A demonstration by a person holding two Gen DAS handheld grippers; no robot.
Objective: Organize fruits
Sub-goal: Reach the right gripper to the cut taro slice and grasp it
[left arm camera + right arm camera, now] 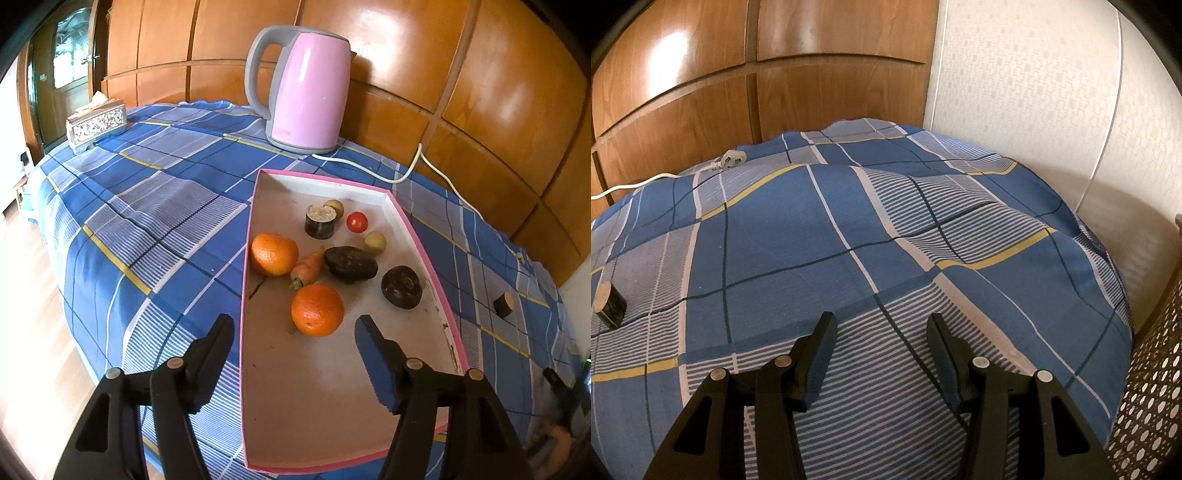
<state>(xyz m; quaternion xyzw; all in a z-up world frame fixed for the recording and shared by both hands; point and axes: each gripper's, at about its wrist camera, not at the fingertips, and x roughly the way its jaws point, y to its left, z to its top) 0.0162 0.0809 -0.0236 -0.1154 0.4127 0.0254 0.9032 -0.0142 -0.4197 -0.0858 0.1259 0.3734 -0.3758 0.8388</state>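
Sorting step judged nearly done: most fruits lay in the tray [255, 221], the near orange [317, 310] just ahead of the left gripper [295, 332], fingers open, nothing held. Right gripper [882, 332] hung open over the tabletop [812, 229]. One dark piece [609, 304] lay outside the tray; fetching it was likely next. Kettle [308, 92] and cord [406, 173] stood clear.

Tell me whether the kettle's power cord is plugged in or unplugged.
Unplugged. The white cord runs from the pink kettle across the checked cloth, and its plug lies loose on the cloth, in no socket.
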